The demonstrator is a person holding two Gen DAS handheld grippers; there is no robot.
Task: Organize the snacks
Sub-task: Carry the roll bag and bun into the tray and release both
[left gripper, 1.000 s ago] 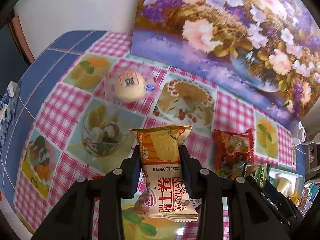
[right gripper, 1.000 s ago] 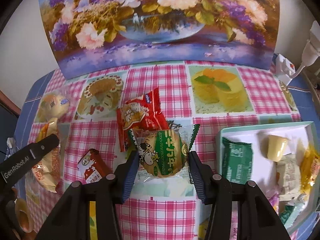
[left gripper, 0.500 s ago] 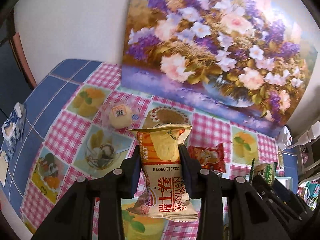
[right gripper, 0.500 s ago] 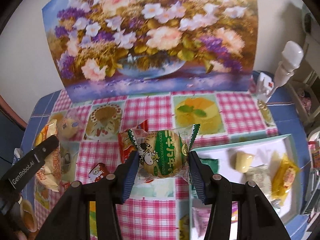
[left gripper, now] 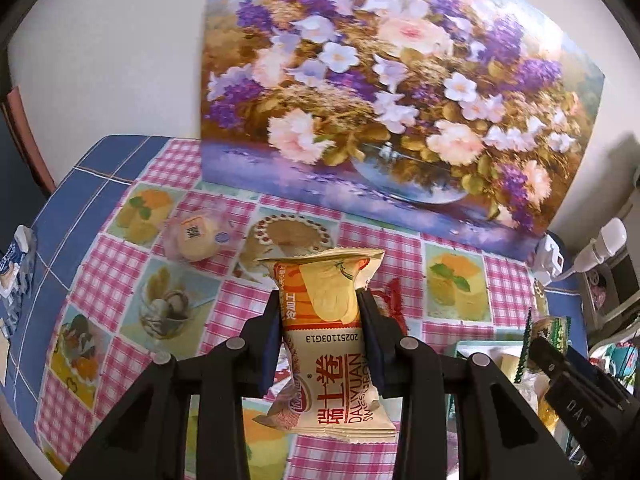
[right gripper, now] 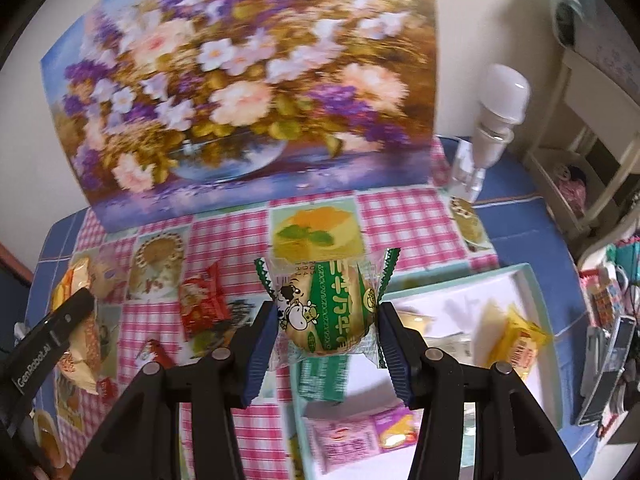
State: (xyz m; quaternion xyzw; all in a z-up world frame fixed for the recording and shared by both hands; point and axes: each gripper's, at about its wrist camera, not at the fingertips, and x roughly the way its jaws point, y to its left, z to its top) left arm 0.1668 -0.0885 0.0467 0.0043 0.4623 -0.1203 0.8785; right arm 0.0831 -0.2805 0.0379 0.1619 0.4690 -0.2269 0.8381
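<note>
Right view: flower painting (right gripper: 240, 92) smeared by motion blur; white tray (right gripper: 524, 280) cut off at bottom edge, its pink packet (right gripper: 352, 436) too blurred to read. Left view: tray mostly hidden behind right gripper (left gripper: 560, 376).

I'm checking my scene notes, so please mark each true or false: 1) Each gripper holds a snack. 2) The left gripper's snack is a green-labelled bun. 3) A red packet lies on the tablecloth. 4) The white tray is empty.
1) True: the left gripper and the right gripper each clamp a snack.
2) False: the left gripper holds an orange Swiss roll pack; the green-labelled bun is in the right gripper.
3) True: the red packet lies on the tablecloth.
4) False: the tray already holds several snacks.
</note>
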